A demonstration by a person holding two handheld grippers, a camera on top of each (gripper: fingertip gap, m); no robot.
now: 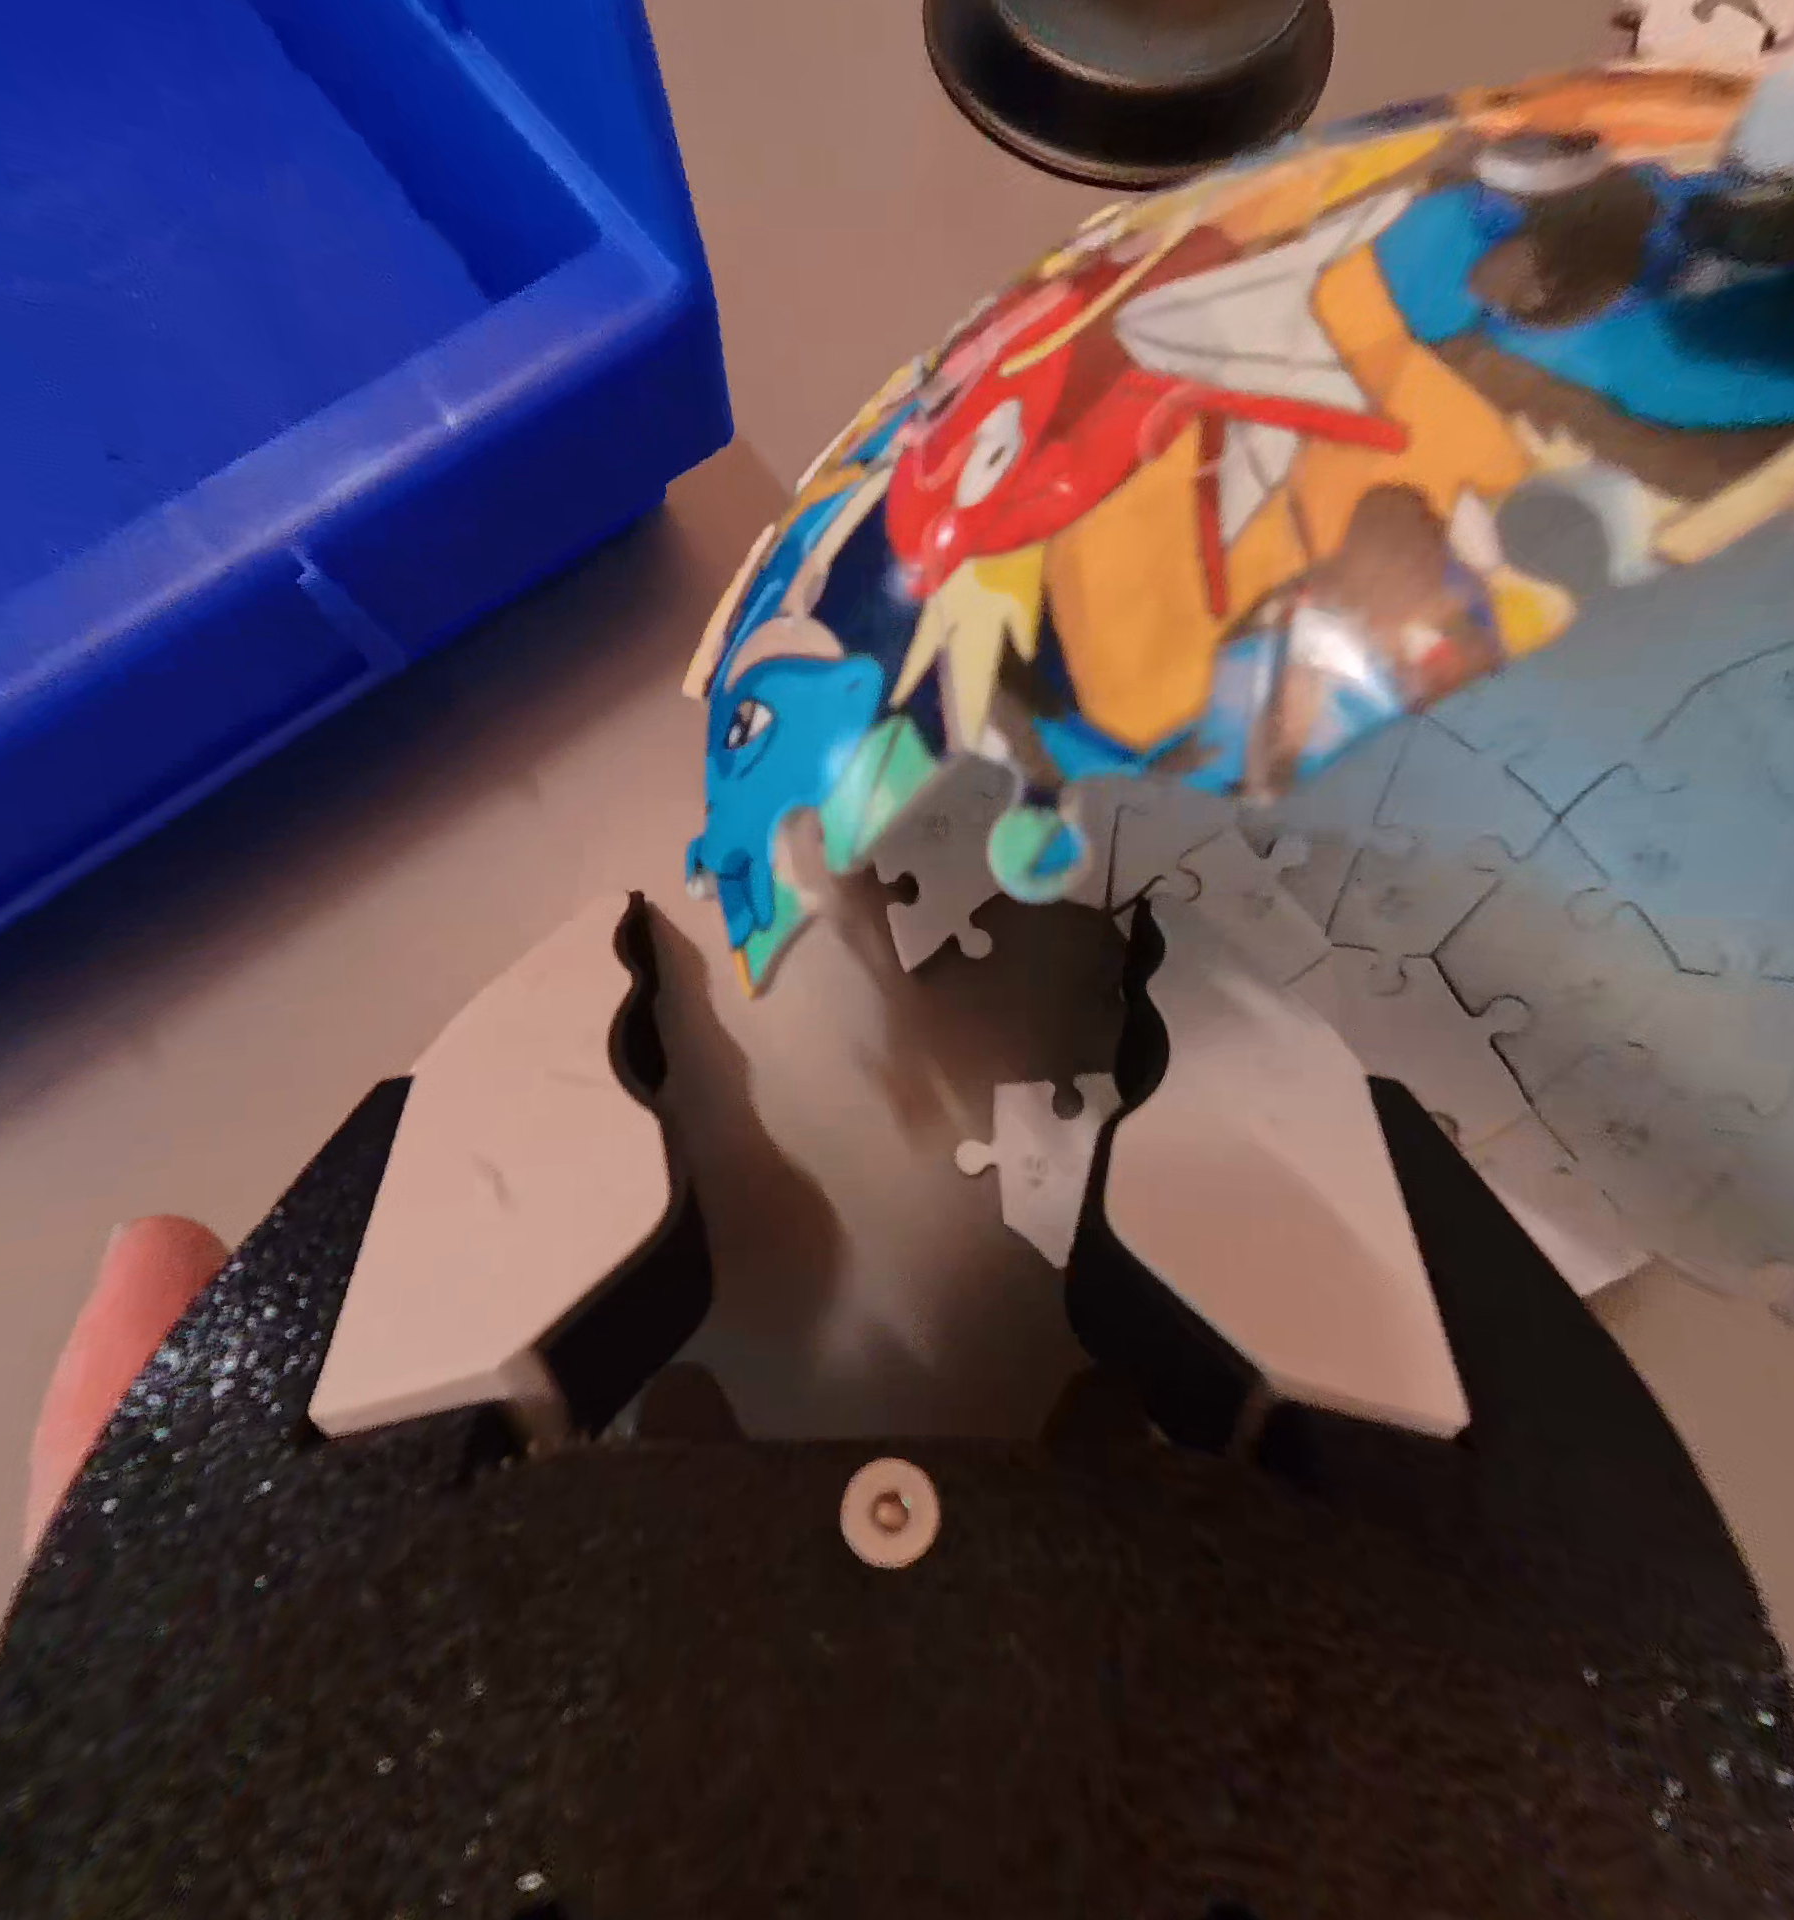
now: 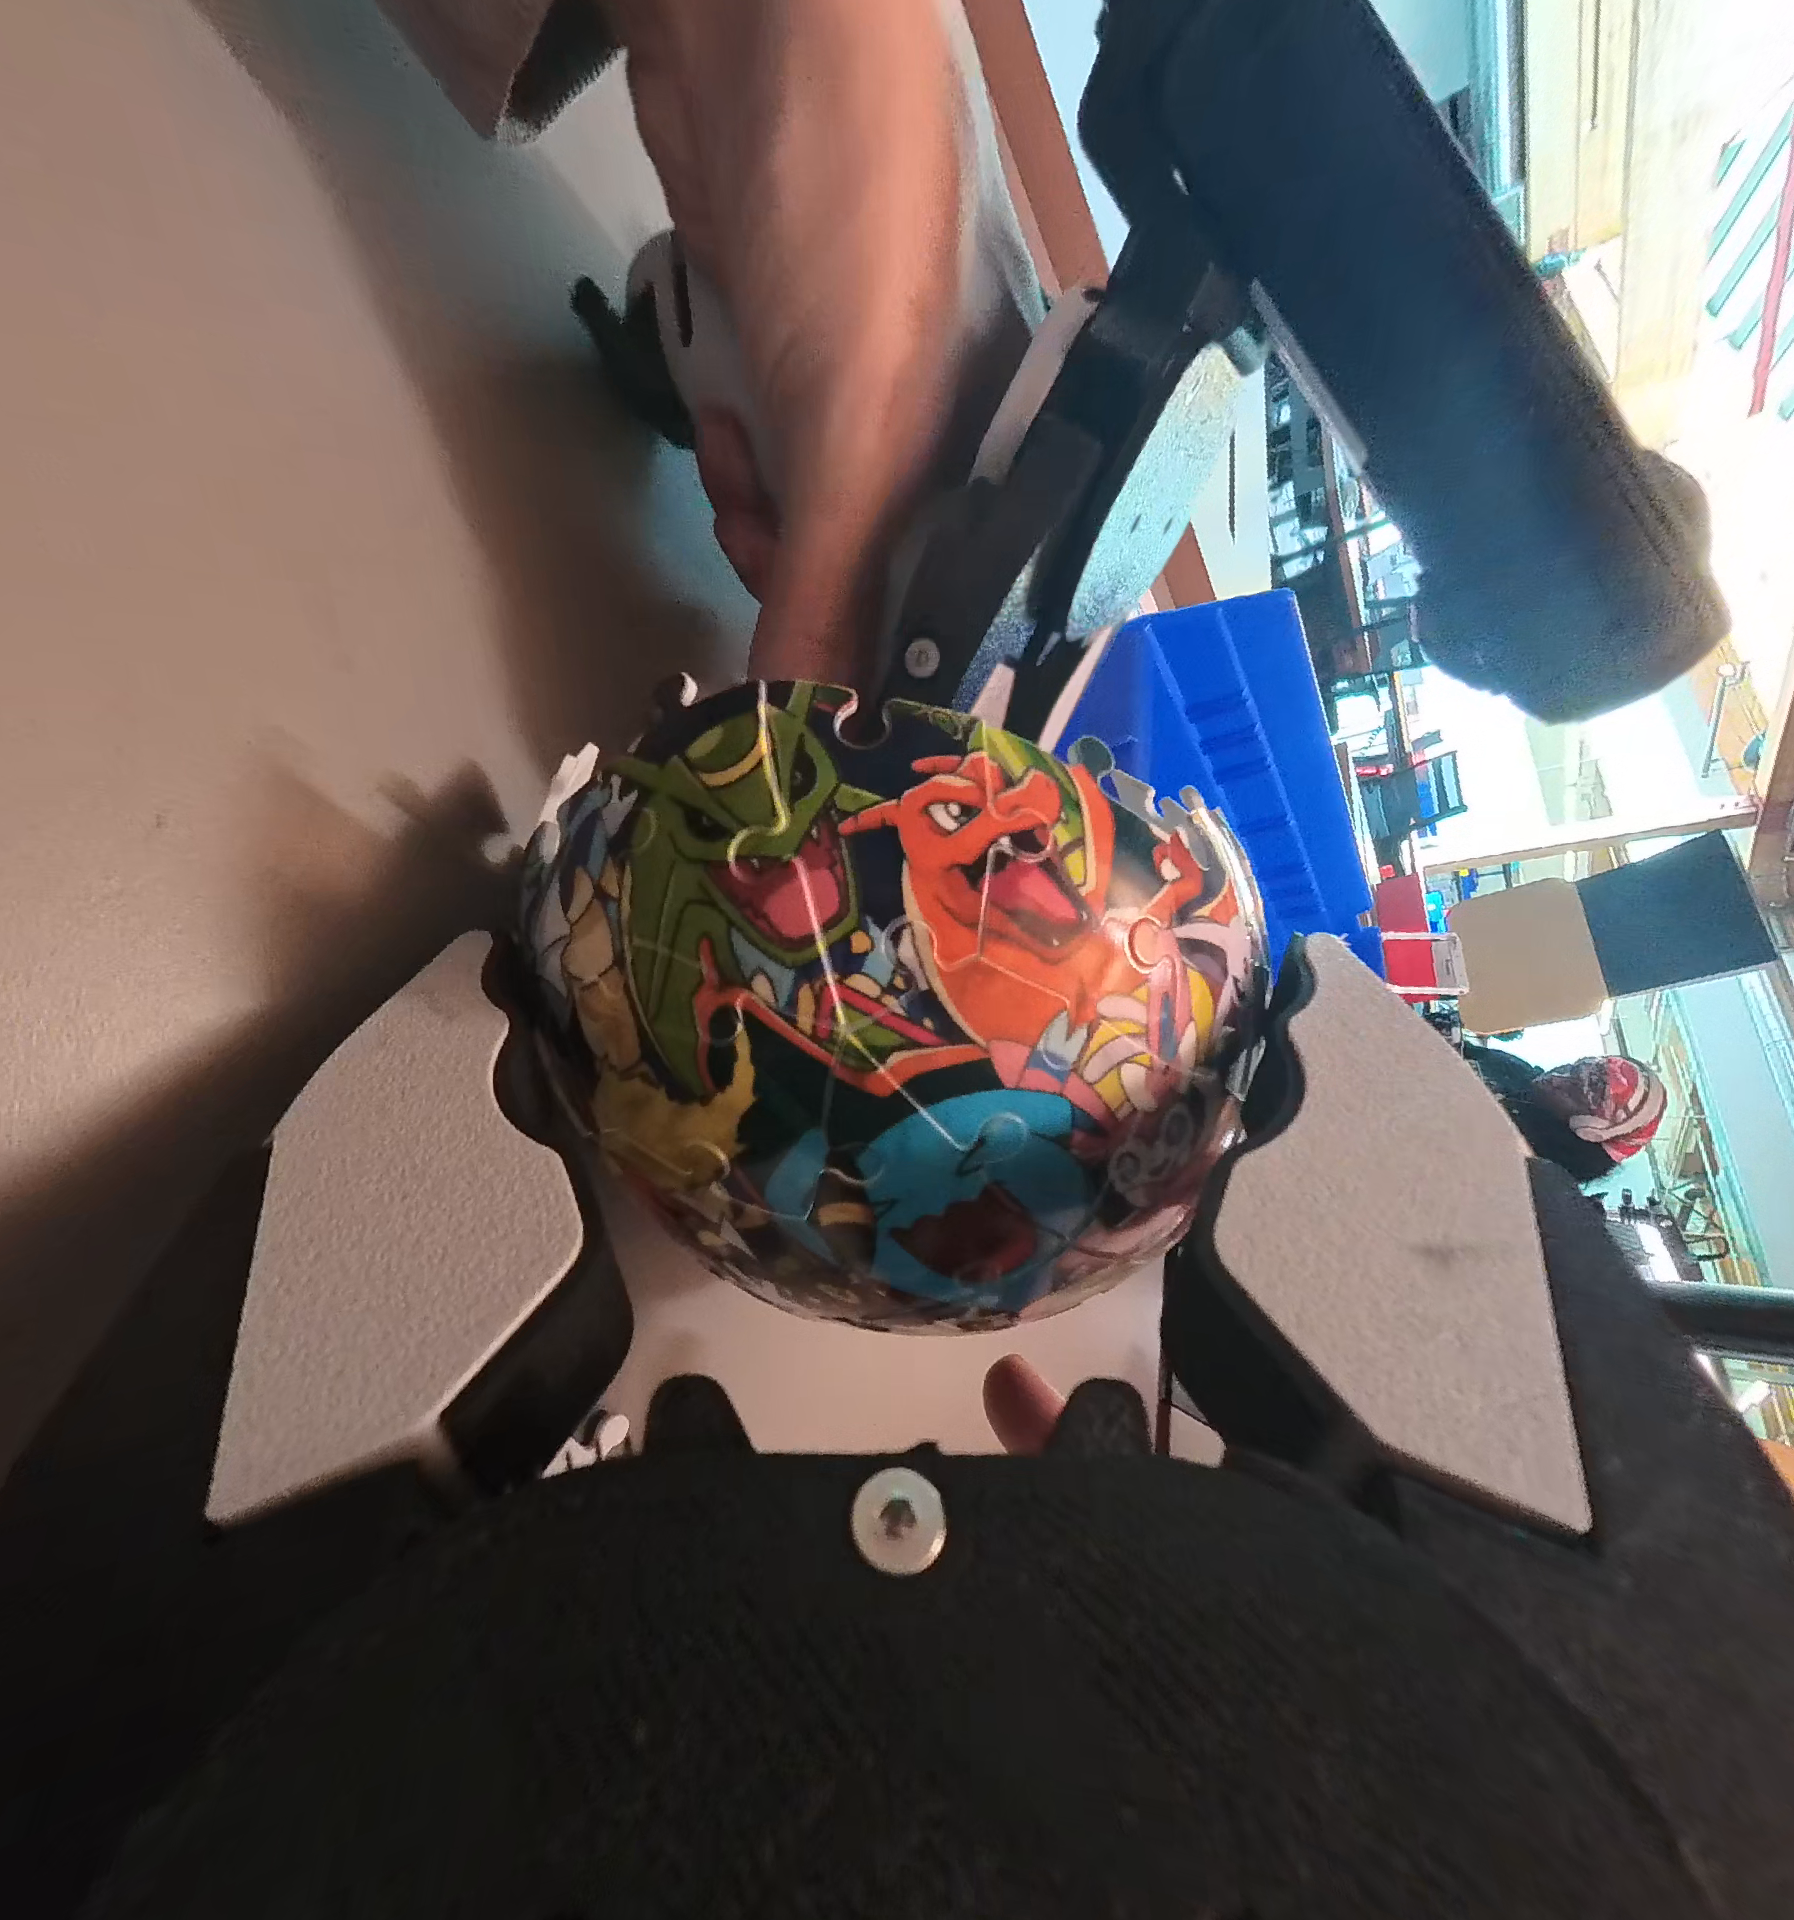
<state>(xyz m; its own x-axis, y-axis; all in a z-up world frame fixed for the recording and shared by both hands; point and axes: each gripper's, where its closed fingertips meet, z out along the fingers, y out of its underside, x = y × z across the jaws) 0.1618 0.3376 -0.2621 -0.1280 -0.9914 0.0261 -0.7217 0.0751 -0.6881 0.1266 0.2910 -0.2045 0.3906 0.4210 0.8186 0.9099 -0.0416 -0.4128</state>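
The puzzle ball [image 2: 893, 1008], a partly open shell of interlocking curved pieces printed with cartoon creatures, sits between the fingers of the right gripper [image 2: 893, 1039], whose jaws are spread wide and press on opposite sides of the shell. This grip appears to present the shell's open, ragged edge toward the other tool. In the left wrist view the puzzle ball [image 1: 1288, 582] shows its printed outside above and its plain grey inside below, with the broken rim just beyond the left gripper [image 1: 888, 997]. That gripper's jaws stand well apart and clamp nothing; a loose grey puzzle piece [image 1: 1038, 1164] lies on the table [image 1: 820, 312] between the fingers, against the right-hand one, and whether it is touched cannot be told. A blue bin [image 1: 301, 416] stands on the table just left of the ball, and a dark round base [image 1: 1132, 94] lies beyond. The right gripper is rolled sideways, so the table [image 2: 197, 520] appears upright, and a bare hand [image 2: 831, 416] holds the left tool, angled down toward the ball.
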